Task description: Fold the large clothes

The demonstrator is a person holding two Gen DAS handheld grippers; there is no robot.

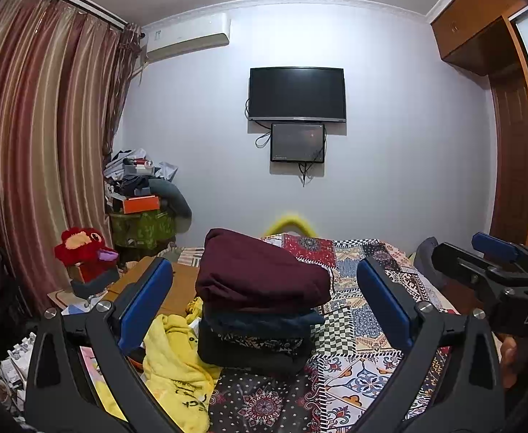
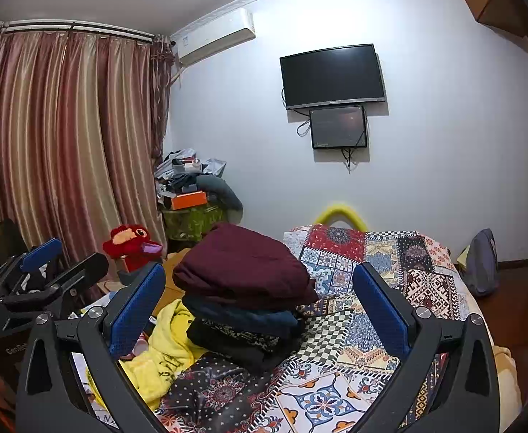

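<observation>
A stack (image 1: 260,310) of folded clothes, maroon on top, sits on the patchwork bed (image 1: 365,288) dead ahead. A loose yellow garment (image 1: 177,361) lies crumpled at seven o'clock, touching the stack's base. Both the left gripper (image 1: 264,299) and right gripper (image 2: 260,303) hang above the bed, jaws spread, holding nothing. Dragging the yellow garment out could topple the stack.

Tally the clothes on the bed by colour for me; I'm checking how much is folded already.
Maroon, folded, top of the stack: 1
Navy, folded: 1
Black patterned, folded, bottom: 1
Yellow, unfolded, beside the stack: 1
Total: 4
</observation>
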